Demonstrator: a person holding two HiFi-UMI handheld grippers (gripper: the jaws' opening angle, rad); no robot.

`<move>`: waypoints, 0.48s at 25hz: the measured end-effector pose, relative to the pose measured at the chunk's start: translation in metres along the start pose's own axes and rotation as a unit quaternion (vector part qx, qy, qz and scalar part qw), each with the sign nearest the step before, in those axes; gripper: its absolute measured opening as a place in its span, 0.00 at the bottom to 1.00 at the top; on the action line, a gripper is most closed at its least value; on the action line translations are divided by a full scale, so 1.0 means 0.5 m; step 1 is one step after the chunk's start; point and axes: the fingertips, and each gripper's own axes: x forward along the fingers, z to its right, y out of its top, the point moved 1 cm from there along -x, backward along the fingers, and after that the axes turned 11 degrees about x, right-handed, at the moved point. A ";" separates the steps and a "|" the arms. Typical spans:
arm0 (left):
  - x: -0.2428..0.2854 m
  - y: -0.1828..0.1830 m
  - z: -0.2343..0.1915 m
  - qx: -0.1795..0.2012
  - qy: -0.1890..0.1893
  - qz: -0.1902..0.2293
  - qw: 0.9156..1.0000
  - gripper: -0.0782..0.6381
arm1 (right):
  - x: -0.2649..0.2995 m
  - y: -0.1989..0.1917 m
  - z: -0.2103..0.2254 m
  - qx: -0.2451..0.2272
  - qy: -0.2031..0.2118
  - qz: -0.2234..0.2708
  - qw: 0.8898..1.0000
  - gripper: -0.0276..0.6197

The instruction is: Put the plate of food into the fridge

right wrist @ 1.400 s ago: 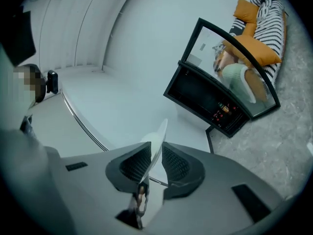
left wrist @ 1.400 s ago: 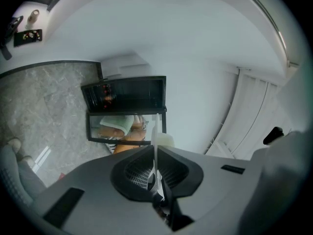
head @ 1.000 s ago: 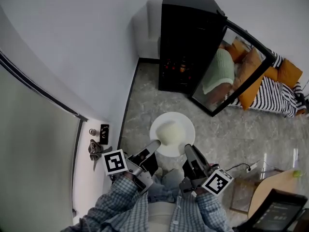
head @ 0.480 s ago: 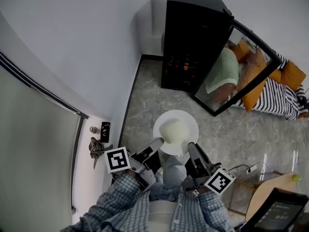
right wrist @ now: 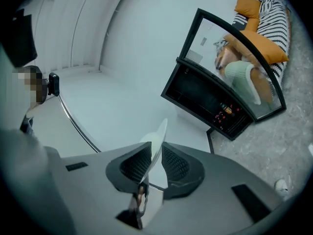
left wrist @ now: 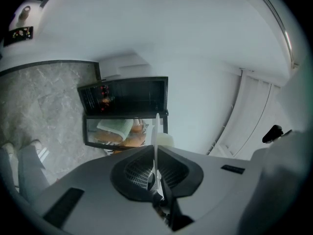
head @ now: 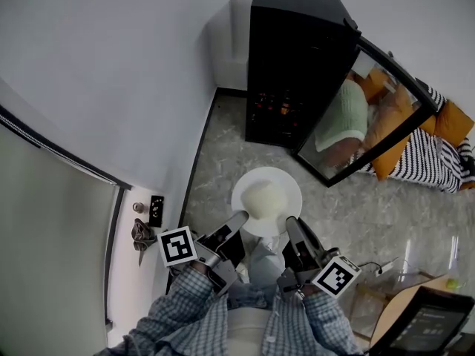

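A white plate [head: 266, 200] with a pale mound of food [head: 263, 196] hangs level over the marble floor, short of the black fridge [head: 293, 58]. The fridge's glass door [head: 364, 117] stands swung open to the right. My left gripper [head: 239, 219] is shut on the plate's near-left rim, and my right gripper [head: 291, 223] is shut on its near-right rim. In the left gripper view the plate [left wrist: 156, 129] shows edge-on between the left gripper's [left wrist: 155, 156] pads, with the fridge [left wrist: 129, 97] beyond. In the right gripper view the rim [right wrist: 159, 140] sits in the right gripper [right wrist: 156, 156].
A sofa with orange cushions and a striped cover [head: 438, 136] lies right of the fridge door. A round wooden table [head: 415, 299] and a dark object [head: 419, 325] fill the bottom right, with a cable [head: 378, 262] on the floor. The white wall and a socket [head: 156, 208] run along the left.
Both grippers keep hold of the plate. The whole view has drifted only slightly, and the plate sits a touch higher in the picture than a second ago.
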 end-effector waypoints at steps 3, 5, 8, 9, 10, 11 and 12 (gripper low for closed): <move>-0.002 -0.002 -0.007 0.000 -0.004 0.010 1.000 0.13 | 0.002 0.002 0.002 -0.006 0.006 -0.005 1.000 0.15; -0.003 -0.004 -0.010 0.002 -0.007 0.012 1.000 0.13 | 0.002 0.000 0.005 0.000 0.008 -0.005 1.000 0.15; 0.008 -0.001 -0.007 0.007 -0.010 0.017 1.000 0.13 | 0.006 0.009 0.008 0.001 0.012 -0.009 1.000 0.15; 0.022 0.004 -0.003 0.007 -0.008 0.019 1.000 0.13 | 0.012 0.024 0.009 0.003 0.013 -0.012 1.000 0.15; 0.046 0.010 0.002 0.006 -0.005 0.020 1.000 0.13 | 0.020 0.049 0.010 0.006 0.013 -0.014 1.000 0.15; 0.076 0.018 0.009 0.004 0.001 0.021 1.000 0.13 | 0.031 0.080 0.012 0.012 0.012 -0.017 1.000 0.15; 0.110 0.027 0.016 0.002 0.008 0.022 1.000 0.13 | 0.042 0.115 0.015 0.018 0.010 -0.020 1.000 0.15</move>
